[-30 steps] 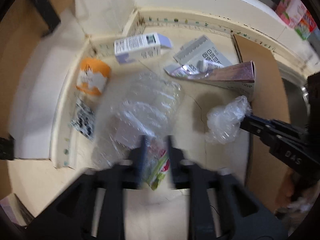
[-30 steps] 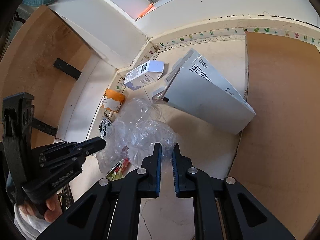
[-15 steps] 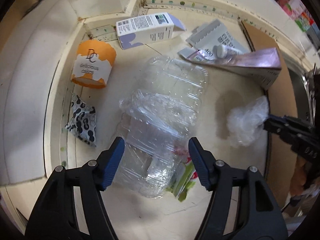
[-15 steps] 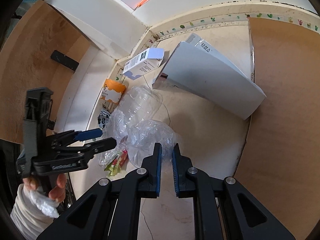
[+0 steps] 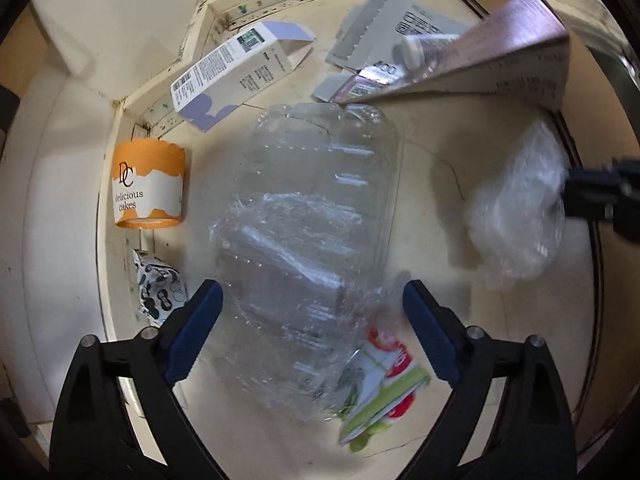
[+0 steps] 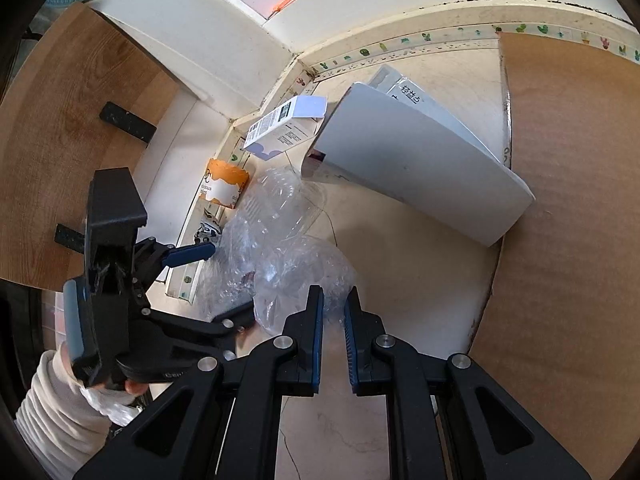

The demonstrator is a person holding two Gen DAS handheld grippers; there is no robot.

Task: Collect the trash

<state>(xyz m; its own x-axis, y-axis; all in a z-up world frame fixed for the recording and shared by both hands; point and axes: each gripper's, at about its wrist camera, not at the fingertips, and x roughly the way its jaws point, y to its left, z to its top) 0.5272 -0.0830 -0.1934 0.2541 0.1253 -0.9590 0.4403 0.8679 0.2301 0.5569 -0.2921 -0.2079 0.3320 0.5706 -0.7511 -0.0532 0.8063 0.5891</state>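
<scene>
- On the cream counter, the left gripper (image 5: 310,300) is spread wide, its jaws straddling the clear plastic container (image 5: 308,240).
- At 3 o'clock, the right gripper (image 6: 334,300) pinches a crumpled plastic wrap (image 5: 520,216) in nearly closed jaws.
- Orange cake cup (image 5: 148,184) at 9 o'clock; white box (image 5: 236,76) at 11 o'clock.
- Green-red wrapper (image 5: 380,384) lies under the container's near end.

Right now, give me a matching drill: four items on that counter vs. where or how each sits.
1. cake cup
2. clear plastic box
3. crumpled plastic wrap
4. purple-and-white carton

a. between the open left gripper fingers
b. pinched in the right gripper
c. lying in the back corner, flap open
d. on its side against the left edge

Pairs: 1-d, 2-a, 3-b, 4-c
</scene>
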